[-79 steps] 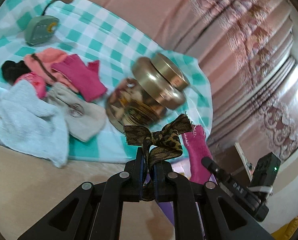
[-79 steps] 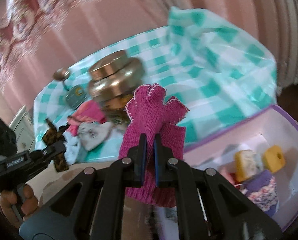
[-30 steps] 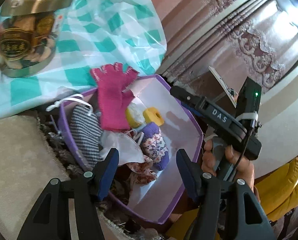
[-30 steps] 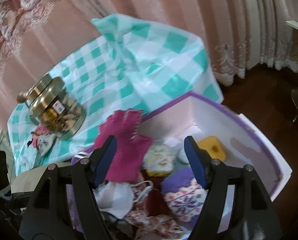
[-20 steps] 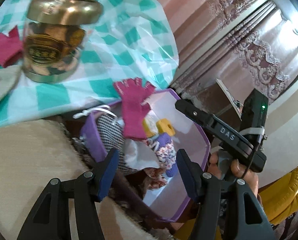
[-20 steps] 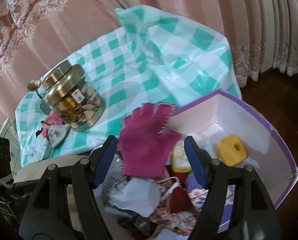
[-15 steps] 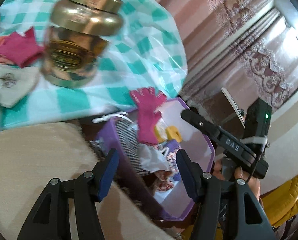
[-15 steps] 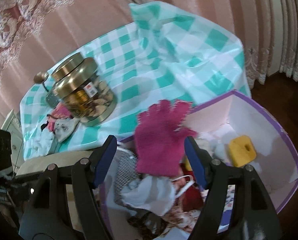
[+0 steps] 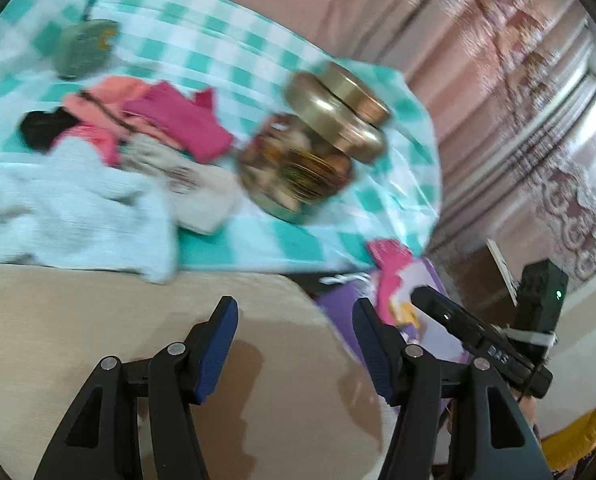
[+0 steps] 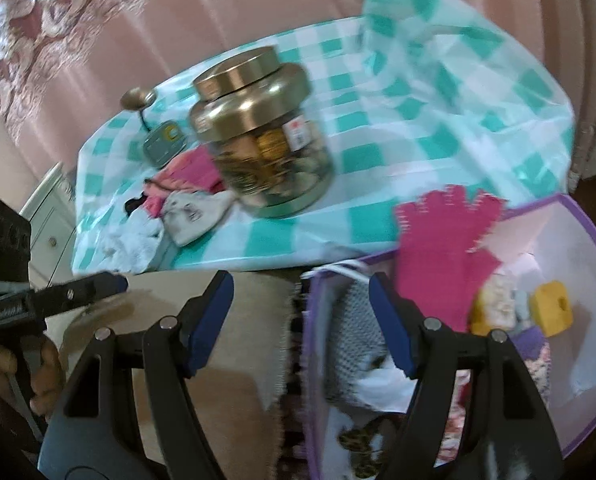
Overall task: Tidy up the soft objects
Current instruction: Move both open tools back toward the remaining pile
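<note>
Both tongs — left tongs [image 9: 294, 334] and right tongs [image 10: 298, 318] — gaped apart, empty. The soft pile [image 9: 130, 152] lay upper left on the bench; the purple box [image 10: 586, 248] sat lower right. Best pinch one garment's edge — clear of the jar [image 9: 318, 160].

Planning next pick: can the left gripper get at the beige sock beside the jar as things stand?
Probably yes. The left gripper is open and empty, and the beige sock lies uncovered at the pile's near edge, beside the jar; nothing stands between.
</note>
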Action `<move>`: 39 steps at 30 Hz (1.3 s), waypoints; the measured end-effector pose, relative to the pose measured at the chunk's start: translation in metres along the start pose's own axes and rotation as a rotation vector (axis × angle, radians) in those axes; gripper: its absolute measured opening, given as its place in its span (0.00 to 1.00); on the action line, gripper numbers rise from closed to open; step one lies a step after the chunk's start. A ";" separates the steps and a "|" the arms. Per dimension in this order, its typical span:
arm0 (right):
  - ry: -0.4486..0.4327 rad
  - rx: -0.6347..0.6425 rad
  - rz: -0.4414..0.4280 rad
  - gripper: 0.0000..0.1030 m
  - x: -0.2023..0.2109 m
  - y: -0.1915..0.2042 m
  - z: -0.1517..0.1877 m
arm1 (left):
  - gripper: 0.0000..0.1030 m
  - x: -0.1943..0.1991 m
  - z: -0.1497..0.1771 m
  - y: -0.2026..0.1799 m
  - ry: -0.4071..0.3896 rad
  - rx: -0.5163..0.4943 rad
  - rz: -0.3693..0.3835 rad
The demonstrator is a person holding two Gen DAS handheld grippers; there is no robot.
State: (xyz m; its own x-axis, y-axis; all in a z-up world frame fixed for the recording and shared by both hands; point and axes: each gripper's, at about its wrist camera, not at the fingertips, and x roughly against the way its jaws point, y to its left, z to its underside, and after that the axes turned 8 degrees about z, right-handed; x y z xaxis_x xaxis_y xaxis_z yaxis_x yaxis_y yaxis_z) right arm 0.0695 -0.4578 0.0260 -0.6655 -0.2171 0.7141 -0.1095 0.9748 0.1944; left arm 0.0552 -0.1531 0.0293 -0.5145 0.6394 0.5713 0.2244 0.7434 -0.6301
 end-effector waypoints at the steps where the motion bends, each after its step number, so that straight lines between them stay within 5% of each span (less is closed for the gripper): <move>1: 0.006 0.010 -0.008 0.71 -0.002 0.006 0.000 | 0.59 0.005 -0.001 0.006 -0.007 0.008 -0.010; 10: 0.049 0.103 -0.060 0.71 -0.022 0.053 0.000 | 0.59 0.043 -0.015 0.058 -0.048 0.042 -0.163; 20: 0.073 0.222 -0.082 0.74 -0.040 0.097 0.001 | 0.59 0.050 -0.038 0.109 -0.006 0.123 -0.369; 39: 0.088 0.369 -0.057 0.76 -0.063 0.133 0.000 | 0.66 -0.007 -0.066 0.122 0.167 0.024 -0.484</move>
State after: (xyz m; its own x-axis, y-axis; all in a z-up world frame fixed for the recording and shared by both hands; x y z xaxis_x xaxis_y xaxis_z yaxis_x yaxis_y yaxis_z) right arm 0.0970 -0.3141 0.0066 -0.5864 -0.2595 0.7673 -0.4139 0.9103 -0.0084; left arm 0.1403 -0.0538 -0.0168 -0.4155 0.2466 0.8755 -0.0269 0.9588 -0.2828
